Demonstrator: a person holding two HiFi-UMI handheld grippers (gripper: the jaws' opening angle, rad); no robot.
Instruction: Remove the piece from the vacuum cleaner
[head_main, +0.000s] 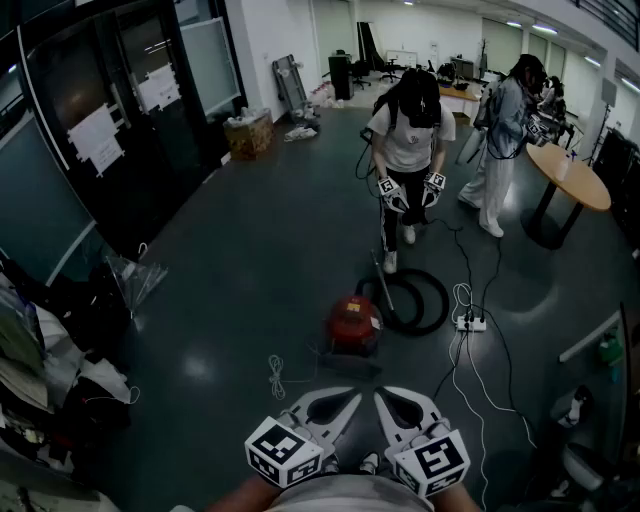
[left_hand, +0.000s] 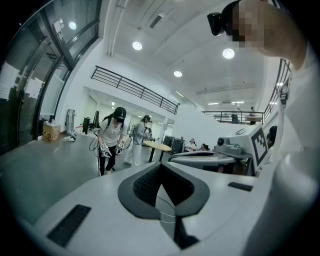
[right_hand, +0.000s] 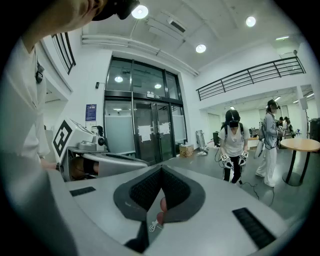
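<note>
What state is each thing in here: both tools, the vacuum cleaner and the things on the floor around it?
Left tool: shut, empty.
Right tool: shut, empty.
Red vacuum cleaner: on the floor, clear of both tools.
Black hose: looped on the floor beside the vacuum cleaner.
Power strip: on the floor, cables running to it.
White cord: lying loose on the floor.

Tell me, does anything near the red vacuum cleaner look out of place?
Nothing looks spilled or broken. The red vacuum cleaner has its black hose lying in a loose loop on the floor. A white power strip and its cables trail across the open floor beside it, and a small white cord lies loose nearby.
</note>
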